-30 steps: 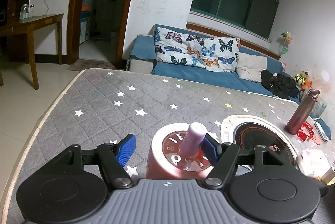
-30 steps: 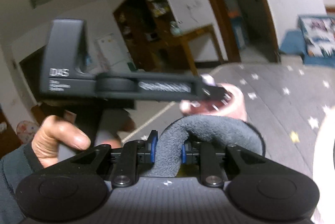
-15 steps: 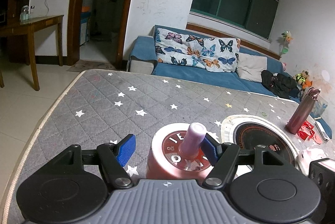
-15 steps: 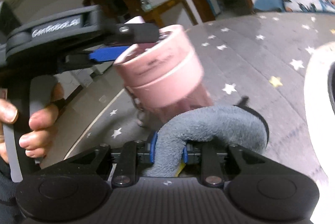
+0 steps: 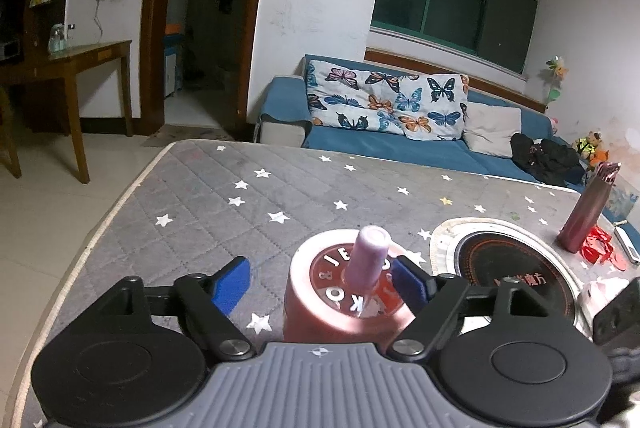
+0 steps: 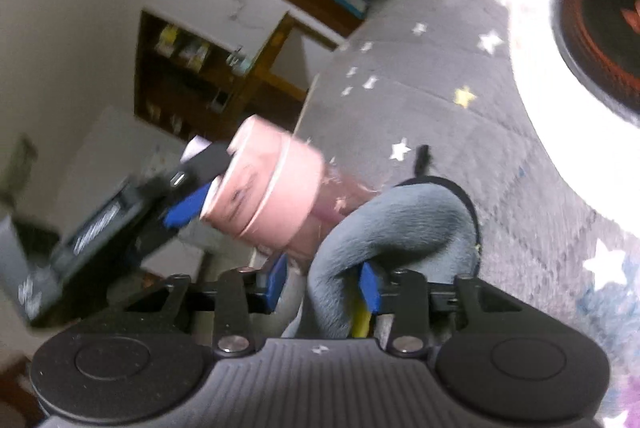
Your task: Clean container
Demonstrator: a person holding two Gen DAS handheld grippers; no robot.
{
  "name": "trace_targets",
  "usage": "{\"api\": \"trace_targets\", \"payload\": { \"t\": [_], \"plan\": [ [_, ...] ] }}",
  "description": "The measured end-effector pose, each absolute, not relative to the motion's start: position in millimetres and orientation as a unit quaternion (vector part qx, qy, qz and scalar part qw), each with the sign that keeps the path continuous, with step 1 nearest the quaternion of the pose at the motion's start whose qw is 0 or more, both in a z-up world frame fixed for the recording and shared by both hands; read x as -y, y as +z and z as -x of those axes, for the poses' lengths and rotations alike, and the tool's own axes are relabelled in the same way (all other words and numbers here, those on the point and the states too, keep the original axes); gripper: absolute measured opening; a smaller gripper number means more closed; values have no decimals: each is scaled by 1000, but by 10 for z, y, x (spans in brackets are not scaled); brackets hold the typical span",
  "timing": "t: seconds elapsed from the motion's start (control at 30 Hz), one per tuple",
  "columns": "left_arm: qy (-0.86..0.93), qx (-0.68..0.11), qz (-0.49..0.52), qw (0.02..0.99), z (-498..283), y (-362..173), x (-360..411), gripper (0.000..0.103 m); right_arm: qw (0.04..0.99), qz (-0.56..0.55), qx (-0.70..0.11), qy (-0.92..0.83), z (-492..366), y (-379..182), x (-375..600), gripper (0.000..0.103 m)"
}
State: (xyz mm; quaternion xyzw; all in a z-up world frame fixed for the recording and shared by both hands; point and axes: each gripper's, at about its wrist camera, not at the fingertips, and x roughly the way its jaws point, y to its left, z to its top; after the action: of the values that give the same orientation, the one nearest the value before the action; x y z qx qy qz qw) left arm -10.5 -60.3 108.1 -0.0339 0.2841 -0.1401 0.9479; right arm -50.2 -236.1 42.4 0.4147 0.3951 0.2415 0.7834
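Observation:
A pink cylindrical container [image 5: 344, 302] with a lettered lid and a purple knob [image 5: 368, 256] stands on the grey starred mattress [image 5: 240, 196]. My left gripper [image 5: 320, 282] is open; its right pad [image 5: 408, 284] lies against the container's side and its left pad [image 5: 232, 284] stands apart. In the right wrist view my right gripper [image 6: 324, 286] is shut on a folded grey cloth [image 6: 384, 228], which presses against the container's lower side [image 6: 272, 196]. That view is tilted and blurred.
A round dark cooker plate in a white ring [image 5: 516, 276] lies right of the container. A pink bottle [image 5: 588, 212] and red bits [image 5: 598, 252] stand further right. The mattress edge [image 5: 100, 228] drops to the floor on the left. A blue sofa [image 5: 400, 144] is behind.
My right gripper has swung round with the cloth and tilted, bringing the cloth onto the container's side. The left gripper and the container have barely moved.

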Motion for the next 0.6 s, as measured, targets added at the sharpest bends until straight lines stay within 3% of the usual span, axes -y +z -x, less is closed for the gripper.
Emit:
{"api": "trace_targets", "payload": {
  "t": [0.1, 0.47, 0.6],
  "plan": [
    [-143, -282, 34, 948, 128, 1063, 607, 90, 777, -432, -392, 235, 413, 325, 2378, 13],
    [-167, -282, 28, 944, 198, 1014, 635, 90, 788, -467, -309, 255, 71, 712, 2582, 12],
    [-172, -294, 18, 940, 163, 941, 696, 82, 763, -501, -292, 286, -206, 765, 2551, 12]
  ]
}}
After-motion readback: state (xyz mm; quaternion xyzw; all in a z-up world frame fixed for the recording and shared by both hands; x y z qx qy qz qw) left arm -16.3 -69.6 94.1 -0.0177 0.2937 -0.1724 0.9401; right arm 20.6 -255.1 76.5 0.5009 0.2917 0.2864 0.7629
